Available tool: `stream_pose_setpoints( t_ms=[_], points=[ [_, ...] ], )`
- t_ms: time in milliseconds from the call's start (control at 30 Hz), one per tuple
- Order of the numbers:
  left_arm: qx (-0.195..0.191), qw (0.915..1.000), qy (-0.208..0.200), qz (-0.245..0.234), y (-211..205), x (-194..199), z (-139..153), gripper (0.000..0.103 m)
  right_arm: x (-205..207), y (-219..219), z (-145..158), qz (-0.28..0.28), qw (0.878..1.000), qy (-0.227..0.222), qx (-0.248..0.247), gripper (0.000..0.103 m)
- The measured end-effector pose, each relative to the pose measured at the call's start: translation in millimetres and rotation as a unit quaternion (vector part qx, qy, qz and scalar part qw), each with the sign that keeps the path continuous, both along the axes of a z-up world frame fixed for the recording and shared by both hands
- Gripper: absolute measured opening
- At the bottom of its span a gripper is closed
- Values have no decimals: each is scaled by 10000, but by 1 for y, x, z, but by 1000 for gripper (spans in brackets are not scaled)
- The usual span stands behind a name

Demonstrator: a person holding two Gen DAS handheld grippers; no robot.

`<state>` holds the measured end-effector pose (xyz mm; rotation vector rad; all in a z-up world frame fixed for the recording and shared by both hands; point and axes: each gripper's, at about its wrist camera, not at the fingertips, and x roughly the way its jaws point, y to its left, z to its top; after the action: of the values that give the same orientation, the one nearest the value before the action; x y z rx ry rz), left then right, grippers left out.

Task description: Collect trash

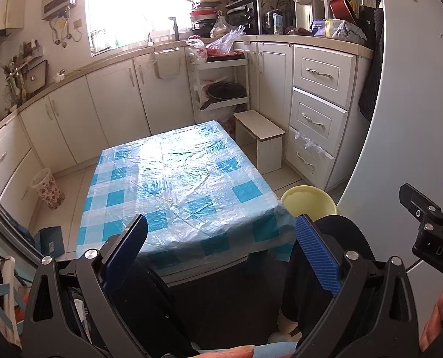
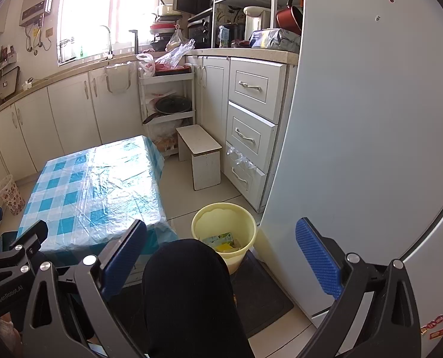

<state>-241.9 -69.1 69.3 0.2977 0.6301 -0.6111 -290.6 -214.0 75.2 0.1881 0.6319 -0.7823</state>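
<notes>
A yellow bin (image 2: 224, 223) stands on the floor between the low table and the fridge, holding a green-and-yellow wrapper (image 2: 221, 240). In the left wrist view only the rim of the bin (image 1: 308, 201) shows behind a dark-clad knee. The table (image 1: 179, 185) wears a blue checked cloth under clear plastic, with nothing lying on it. My left gripper (image 1: 221, 253) is open and empty above the table's near edge. My right gripper (image 2: 221, 256) is open and empty above the knee, just short of the bin. The right gripper (image 1: 430, 223) also shows at the left wrist view's right edge.
A white fridge (image 2: 370, 137) fills the right side. A small white stool (image 2: 202, 156) and drawer cabinets (image 2: 251, 131) stand behind the bin. A patterned basket (image 1: 49, 188) sits on the floor left of the table. A dark mat (image 2: 263, 292) lies under the bin.
</notes>
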Motion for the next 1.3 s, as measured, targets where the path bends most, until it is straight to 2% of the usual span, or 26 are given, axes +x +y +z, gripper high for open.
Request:
stream_pose_setpoints(
  t_ms=[1300],
  points=[
    [16,10000,-57,79,6,2,0,95,2,6,-2,42,10000,-20,34,96]
  ],
)
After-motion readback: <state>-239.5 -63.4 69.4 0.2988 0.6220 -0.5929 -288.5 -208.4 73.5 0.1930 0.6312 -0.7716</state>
